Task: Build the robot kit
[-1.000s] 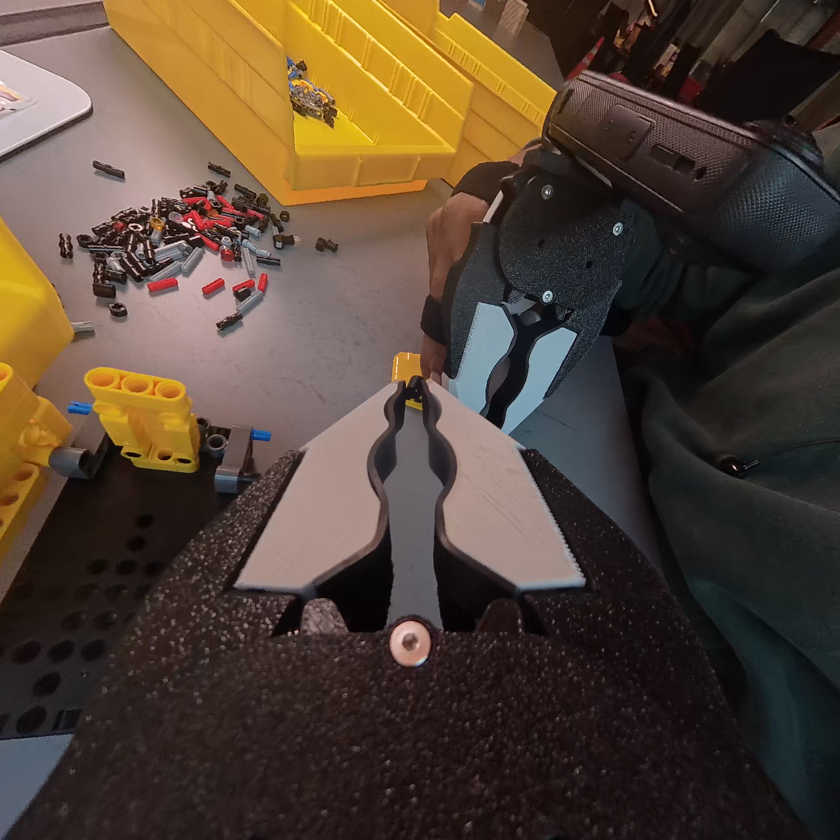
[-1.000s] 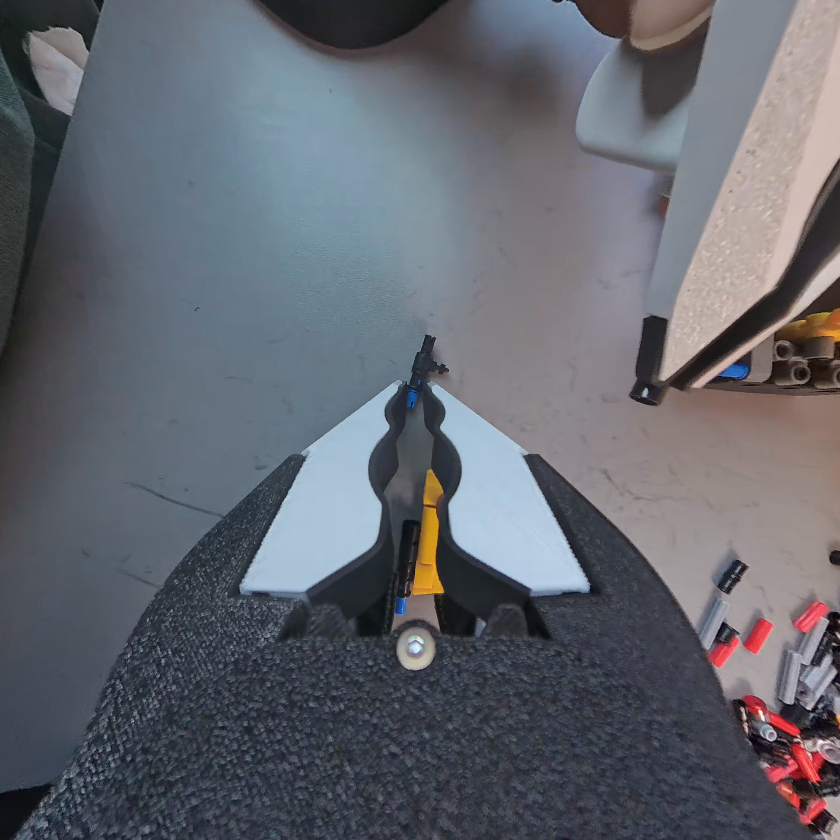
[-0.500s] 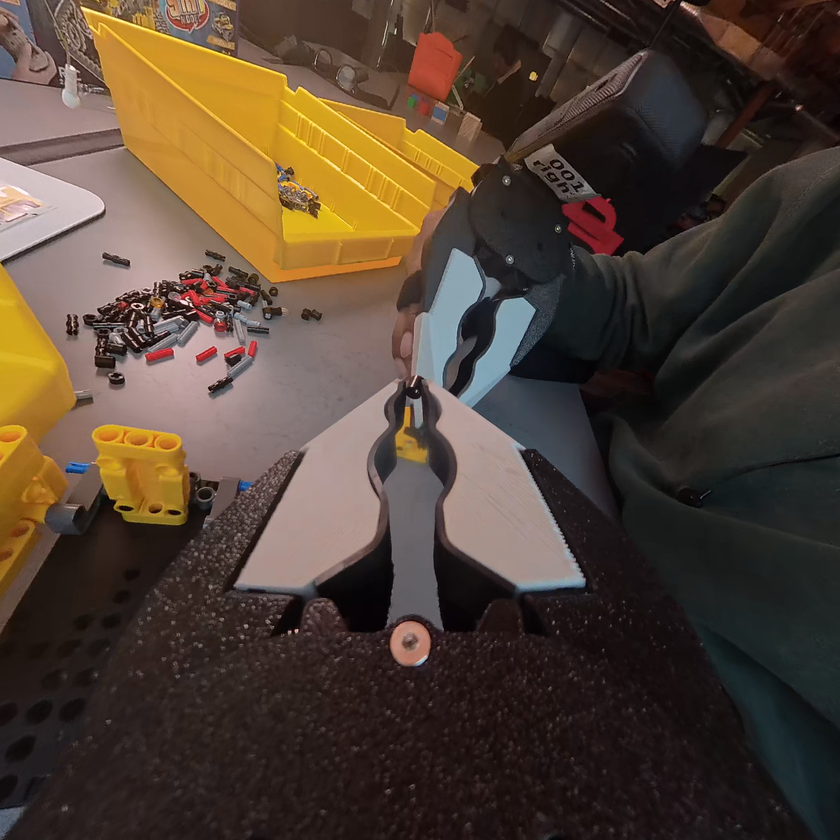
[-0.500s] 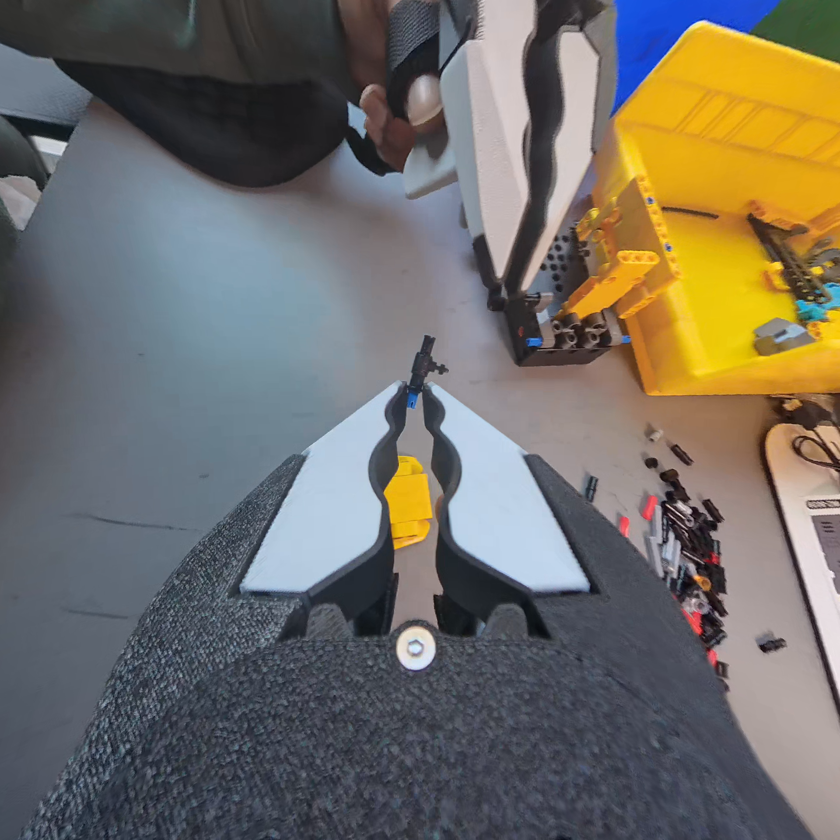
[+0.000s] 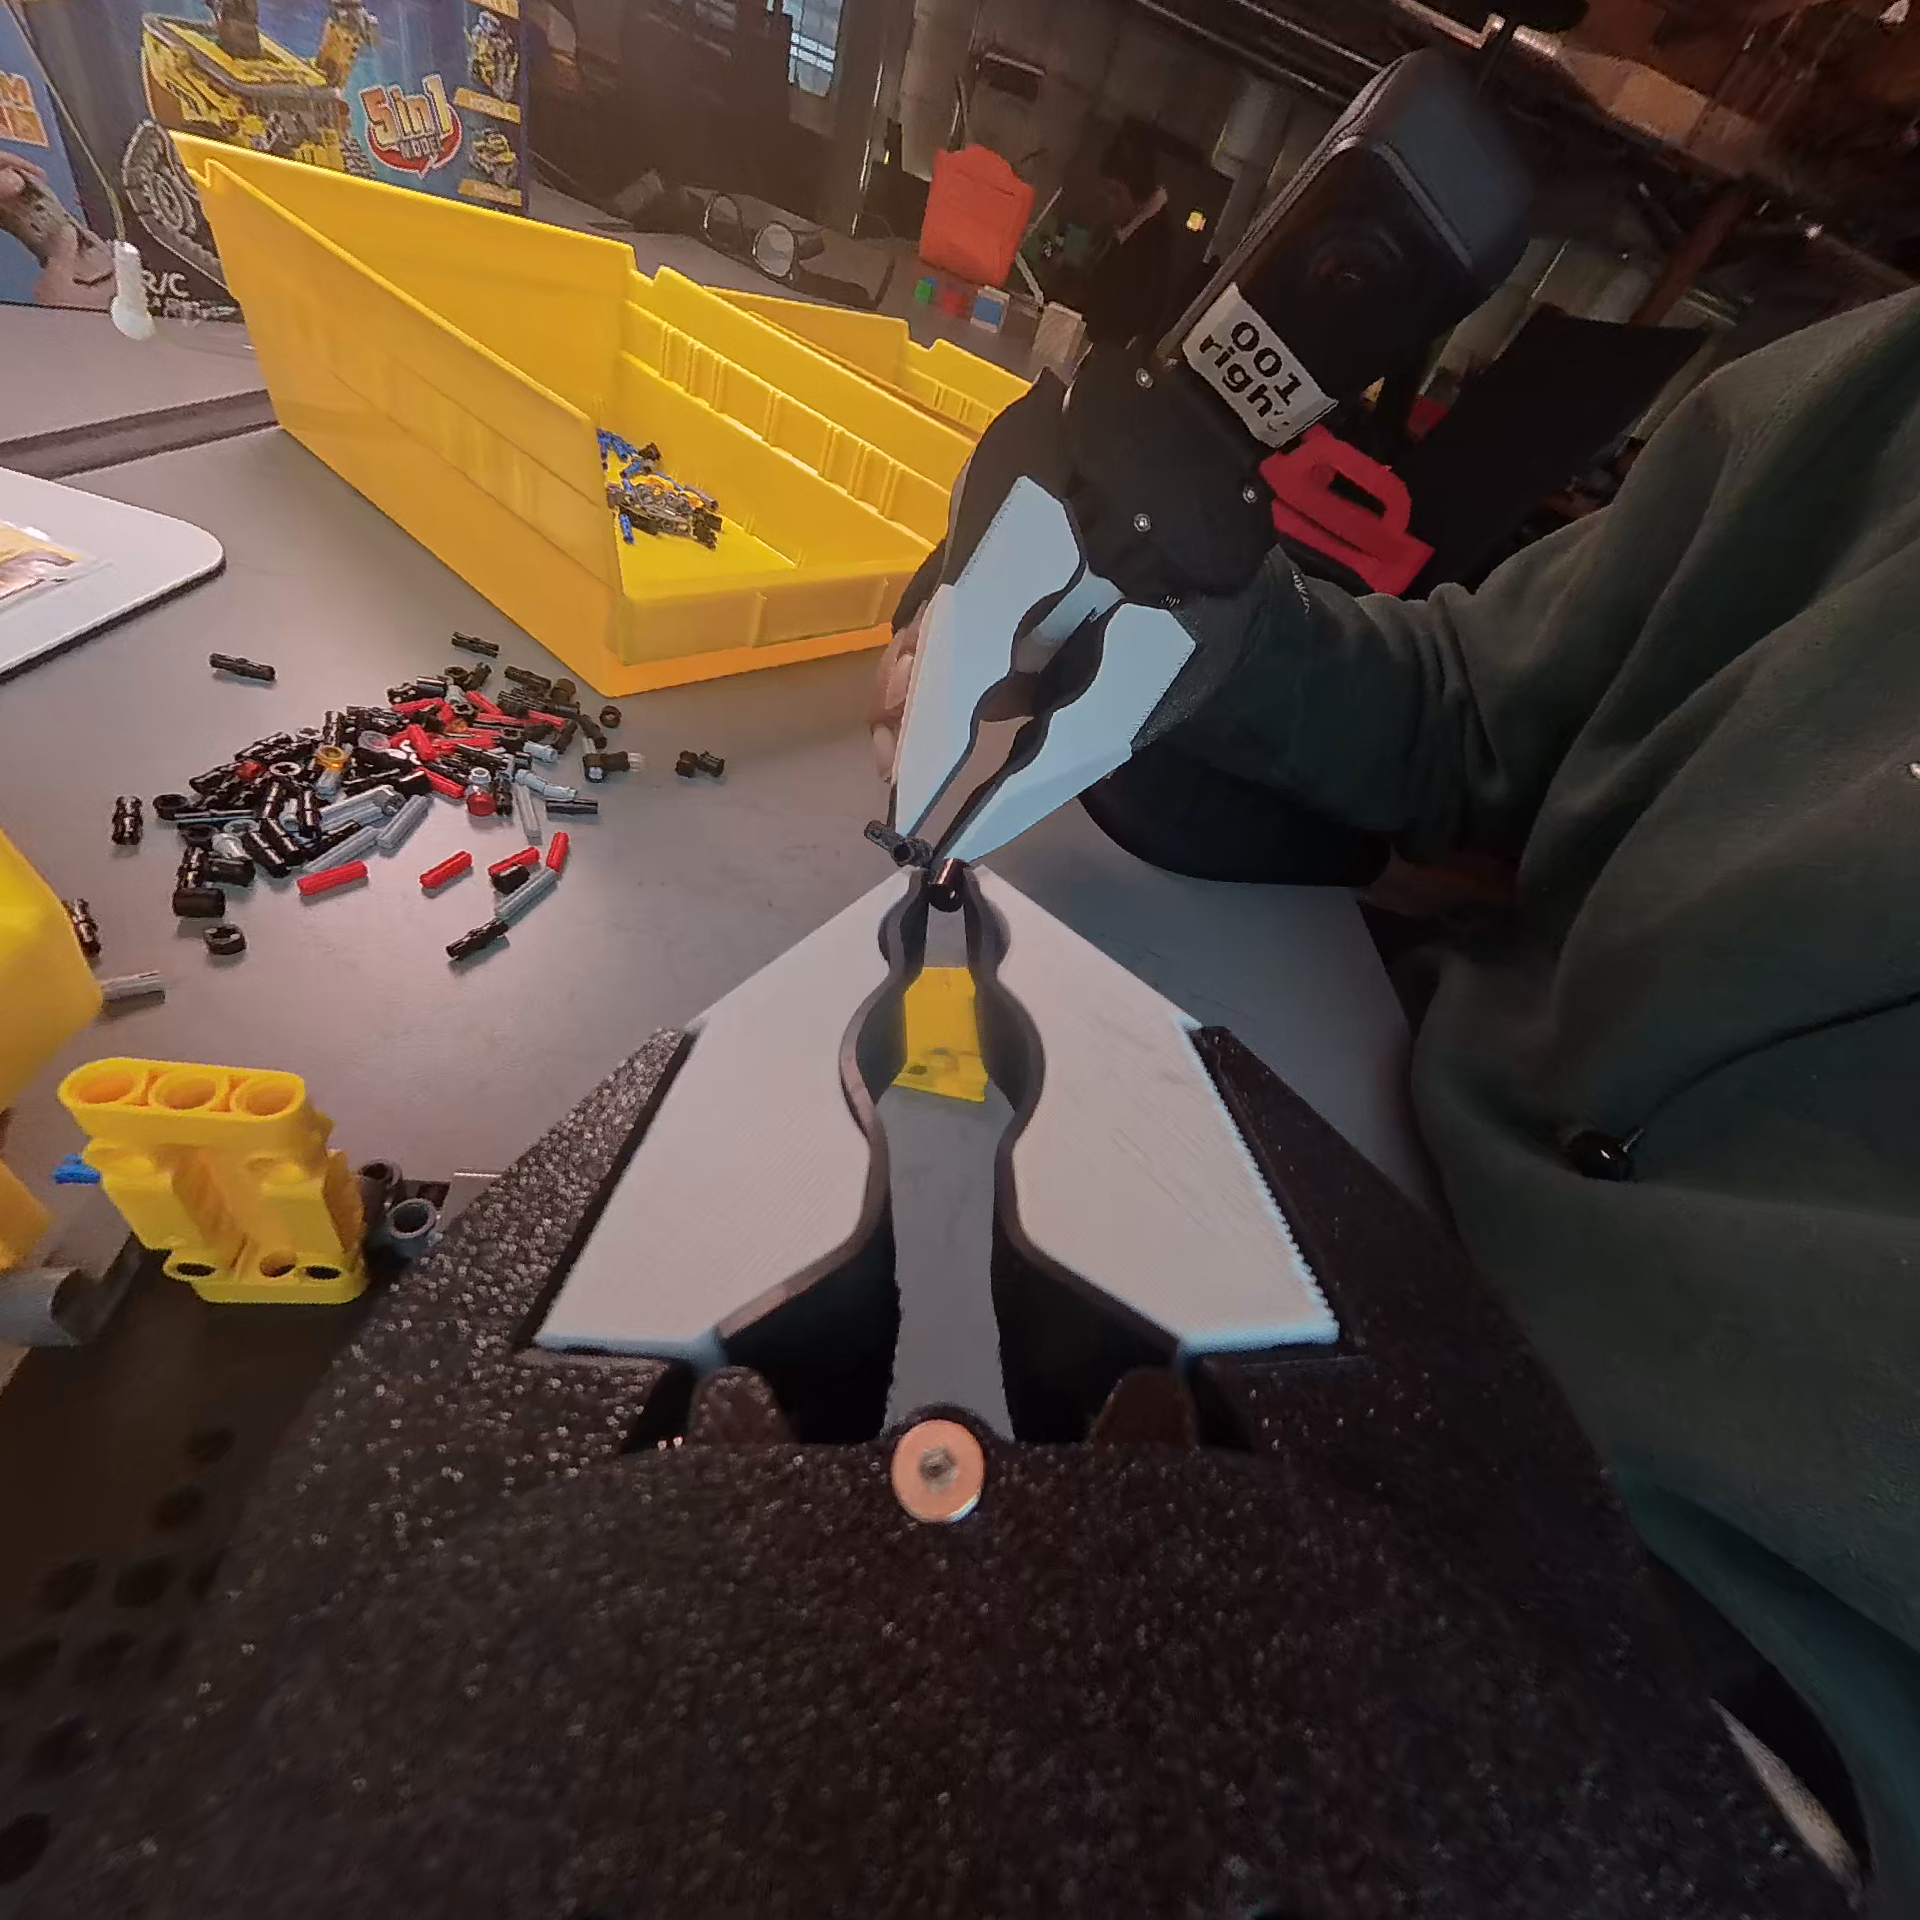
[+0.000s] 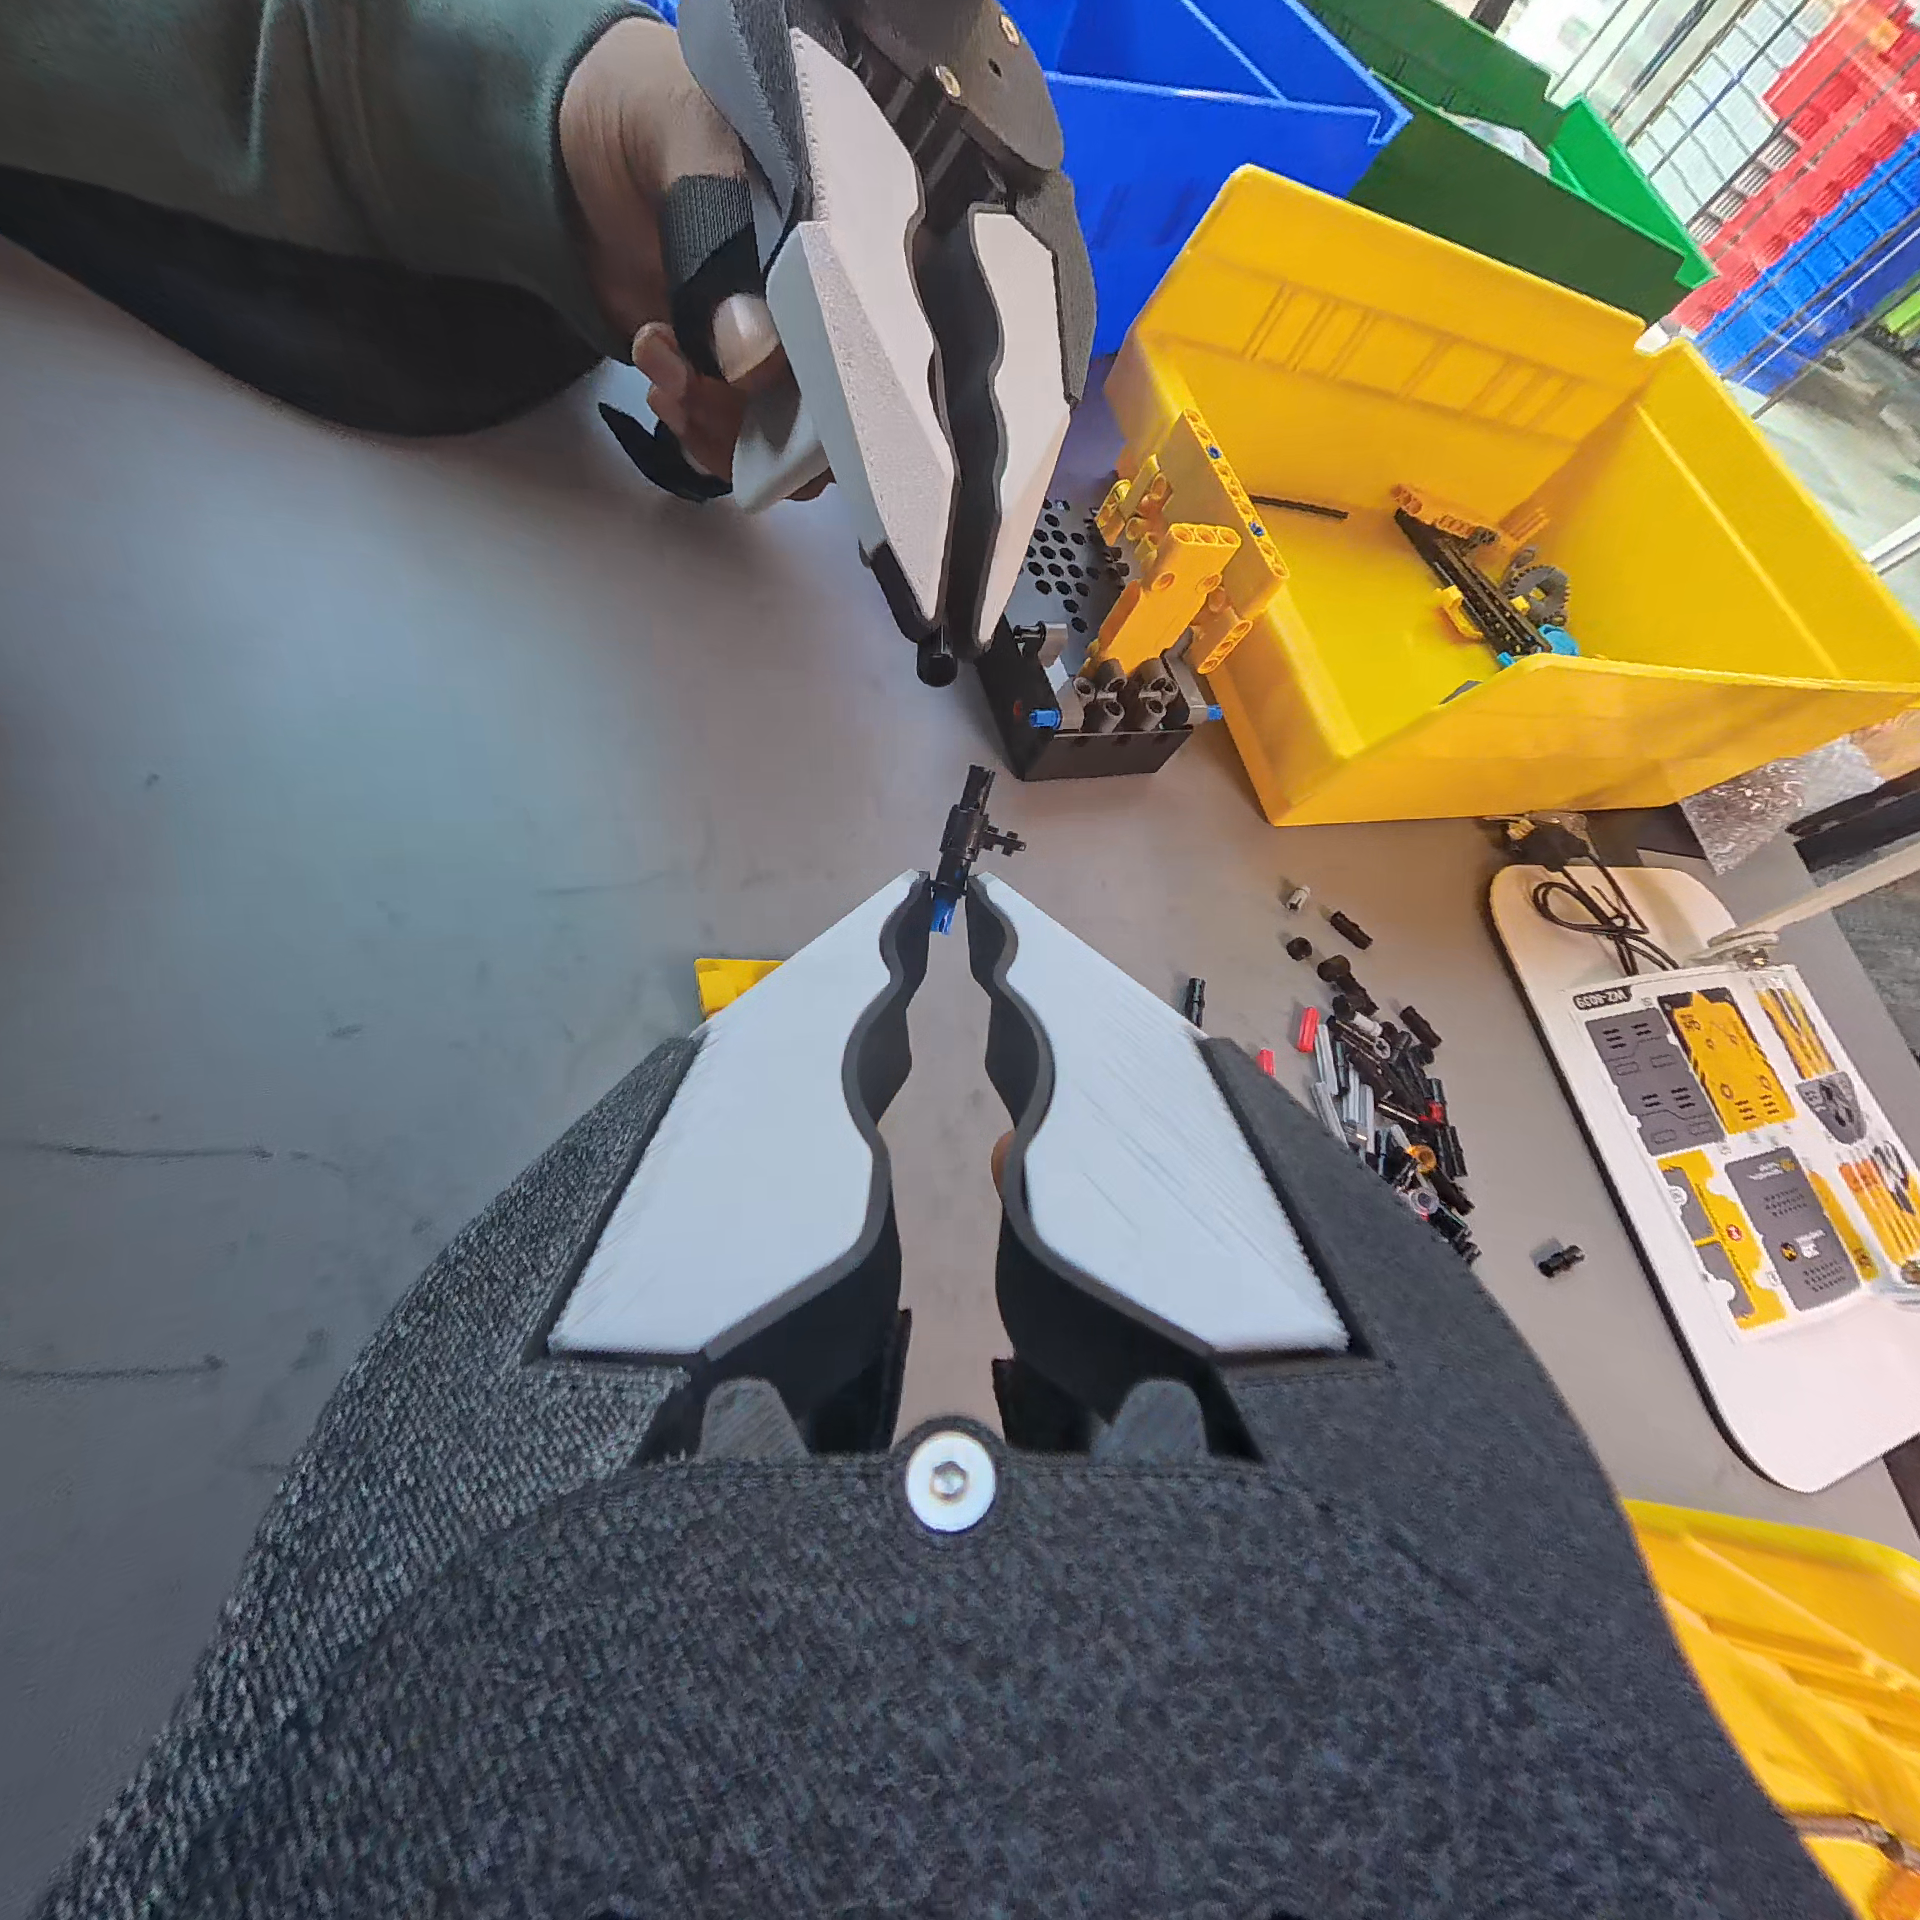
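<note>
- A grey table (image 5: 727, 935) is spread beneath both grippers, and everything else is laid out on it.
- Long yellow bins (image 5: 499, 436) are seen beyond the left gripper, up and to its left; another yellow bin (image 6: 1558, 582) with part-built pieces inside is seen ahead and to the right of the right gripper. Loose parts seem to be kept in these so that they stay sorted.
- A white tray with a picture booklet (image 6: 1745, 1132) is laid to the right of the right gripper, probably for reference.
- A black perforated base with yellow blocks (image 6: 1132, 623) is set just before that bin, close behind the left gripper's tips.
- A heap of small black, red and grey pins (image 5: 395, 769) is scattered to the left of the left gripper.
- A small yellow piece (image 5: 940, 1029) is lying on the table under the left gripper, seen through the gap between its fingers.
- The left gripper (image 5: 940, 894) is pinched together on a small black pin (image 5: 943, 896) at its very tip.
- The right gripper (image 6: 951, 899) is clamped on a thin black and blue connector (image 6: 961, 831), which is held so that it sticks out past the tips; the two tips are held nearly touching above the table.
</note>
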A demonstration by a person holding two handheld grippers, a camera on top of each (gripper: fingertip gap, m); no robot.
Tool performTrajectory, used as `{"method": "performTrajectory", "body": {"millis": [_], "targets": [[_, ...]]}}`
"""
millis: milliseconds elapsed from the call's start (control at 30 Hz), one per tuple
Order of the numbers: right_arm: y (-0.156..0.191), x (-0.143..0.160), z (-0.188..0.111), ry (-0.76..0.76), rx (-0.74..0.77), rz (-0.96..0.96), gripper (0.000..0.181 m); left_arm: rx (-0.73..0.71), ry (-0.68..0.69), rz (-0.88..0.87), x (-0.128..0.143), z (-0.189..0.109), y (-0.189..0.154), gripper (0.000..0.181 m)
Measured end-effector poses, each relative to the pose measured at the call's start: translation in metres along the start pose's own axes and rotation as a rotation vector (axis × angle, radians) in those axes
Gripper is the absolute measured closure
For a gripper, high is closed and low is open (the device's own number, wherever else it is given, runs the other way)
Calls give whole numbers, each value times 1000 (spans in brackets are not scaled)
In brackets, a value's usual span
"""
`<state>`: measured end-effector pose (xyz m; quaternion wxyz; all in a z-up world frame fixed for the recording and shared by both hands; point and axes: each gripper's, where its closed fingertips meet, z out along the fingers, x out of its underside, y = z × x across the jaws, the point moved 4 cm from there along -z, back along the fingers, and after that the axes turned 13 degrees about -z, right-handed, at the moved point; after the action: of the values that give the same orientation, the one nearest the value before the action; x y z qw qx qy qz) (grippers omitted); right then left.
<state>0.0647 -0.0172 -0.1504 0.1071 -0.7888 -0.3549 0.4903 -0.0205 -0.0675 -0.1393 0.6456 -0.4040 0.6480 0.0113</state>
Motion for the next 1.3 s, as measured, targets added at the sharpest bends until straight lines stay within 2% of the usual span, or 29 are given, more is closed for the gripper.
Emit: {"method": "performTrajectory", "body": {"millis": [633, 1300], "targets": [[7, 2, 1, 21, -22, -43, 175, -37, 24, 63, 5, 7, -1, 176], [9, -6, 1, -33, -12, -66, 175, -28, 18, 96, 5, 10, -5, 176]]}}
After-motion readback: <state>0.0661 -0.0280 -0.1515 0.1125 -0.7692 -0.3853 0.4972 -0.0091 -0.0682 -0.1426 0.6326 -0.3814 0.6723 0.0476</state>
